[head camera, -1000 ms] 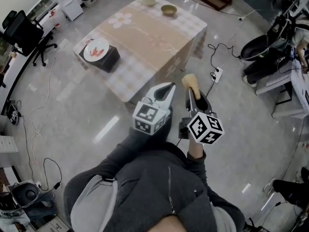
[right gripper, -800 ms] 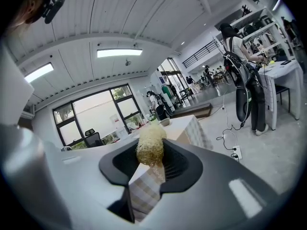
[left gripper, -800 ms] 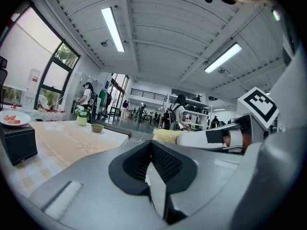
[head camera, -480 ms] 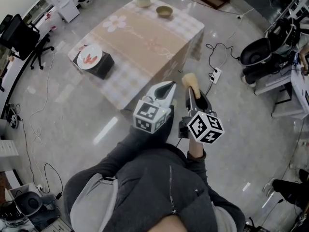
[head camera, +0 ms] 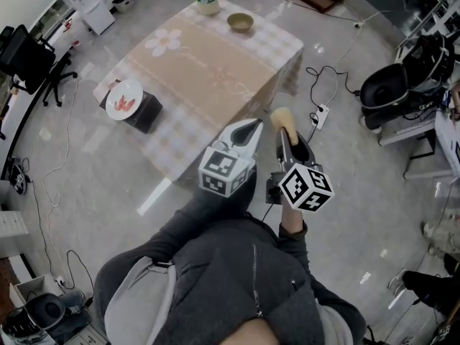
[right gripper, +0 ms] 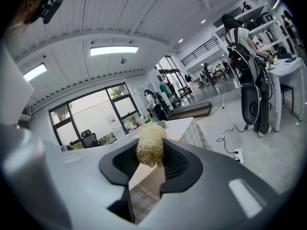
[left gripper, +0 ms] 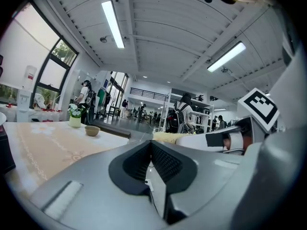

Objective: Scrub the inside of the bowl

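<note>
While the bowl [head camera: 240, 22] sits at the far edge of the table [head camera: 215, 70], near a flower pot [head camera: 208, 6], no scrubbing has begun; the right gripper [head camera: 285, 134] pinches a straw-coloured scrubber [head camera: 282, 116]; the left gripper [head camera: 251, 129] is pressed together, empty; both hang well short of the bowl, so the approach and all the scrubbing remain.

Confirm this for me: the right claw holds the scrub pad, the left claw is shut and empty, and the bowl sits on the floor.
Not quite. The bowl sits on the table, near the flower pot, not on the floor; the head view shows it. The rest stands as you said.
</note>
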Demonstrator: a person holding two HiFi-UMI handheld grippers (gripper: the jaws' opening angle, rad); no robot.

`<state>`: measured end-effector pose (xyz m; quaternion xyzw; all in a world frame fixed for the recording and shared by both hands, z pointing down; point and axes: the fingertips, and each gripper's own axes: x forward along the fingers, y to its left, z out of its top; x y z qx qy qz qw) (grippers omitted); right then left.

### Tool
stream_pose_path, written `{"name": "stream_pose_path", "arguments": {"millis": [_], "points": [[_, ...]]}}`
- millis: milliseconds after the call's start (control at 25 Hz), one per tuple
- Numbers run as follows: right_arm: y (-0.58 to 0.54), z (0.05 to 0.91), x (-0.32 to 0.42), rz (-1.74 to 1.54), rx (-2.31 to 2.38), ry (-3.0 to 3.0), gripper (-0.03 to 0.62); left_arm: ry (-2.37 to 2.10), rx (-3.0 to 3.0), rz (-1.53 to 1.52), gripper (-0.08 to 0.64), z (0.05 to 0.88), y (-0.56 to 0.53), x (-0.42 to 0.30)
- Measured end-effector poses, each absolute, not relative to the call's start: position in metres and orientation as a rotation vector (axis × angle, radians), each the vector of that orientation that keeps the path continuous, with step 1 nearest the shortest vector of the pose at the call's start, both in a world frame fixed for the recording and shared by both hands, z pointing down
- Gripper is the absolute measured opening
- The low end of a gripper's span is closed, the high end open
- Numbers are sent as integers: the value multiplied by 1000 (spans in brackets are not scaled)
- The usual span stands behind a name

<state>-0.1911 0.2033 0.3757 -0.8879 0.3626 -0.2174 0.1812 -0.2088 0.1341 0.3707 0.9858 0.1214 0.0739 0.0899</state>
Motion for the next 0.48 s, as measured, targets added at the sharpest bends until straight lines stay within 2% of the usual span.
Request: {"name": "stream_pose_path", "arguments": {"millis": [480], "points": [[176,368,-98,-648,-2489,1045,118,334,2921,238,9,365,107,-113]]}}
